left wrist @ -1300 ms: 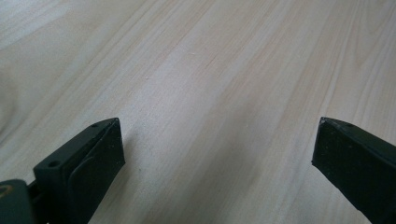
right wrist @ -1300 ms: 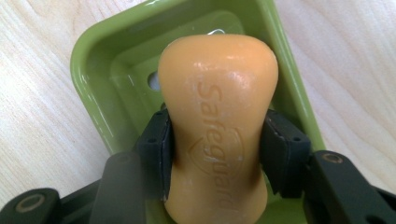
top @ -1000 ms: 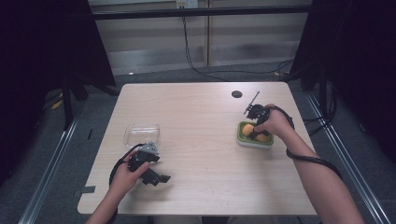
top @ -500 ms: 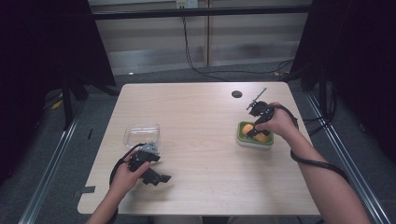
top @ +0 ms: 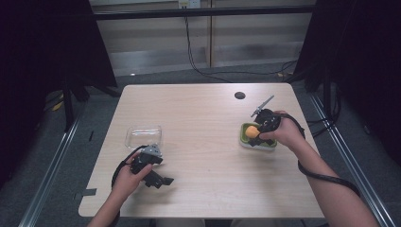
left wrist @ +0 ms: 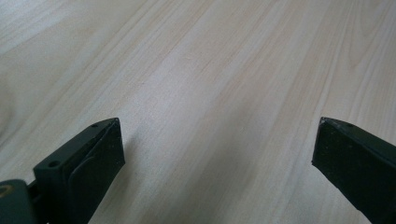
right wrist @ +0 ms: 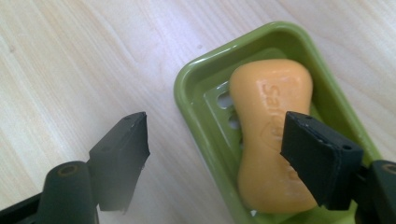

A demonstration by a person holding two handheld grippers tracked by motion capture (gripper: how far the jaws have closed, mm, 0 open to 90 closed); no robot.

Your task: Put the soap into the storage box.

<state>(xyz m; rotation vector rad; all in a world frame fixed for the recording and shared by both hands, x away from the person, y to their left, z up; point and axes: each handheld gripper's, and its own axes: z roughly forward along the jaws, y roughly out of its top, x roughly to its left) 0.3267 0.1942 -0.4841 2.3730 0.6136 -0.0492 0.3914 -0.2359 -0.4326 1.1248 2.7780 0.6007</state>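
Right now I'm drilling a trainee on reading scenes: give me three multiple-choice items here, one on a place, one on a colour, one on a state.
1. Where does the soap lie?
A. In the dish
B. On the bare table
C. In the clear lid

2. What colour is the dish?
A. Blue
B. Green
C. White

3. How is the right tool?
A. Shut on the soap
B. Shut on the dish
C. Open

Answers:
1. A, the orange bar rests inside the dish.
2. B, its rim and slotted floor are green.
3. C, its jaws have just been opening and stand apart, pressing on nothing.
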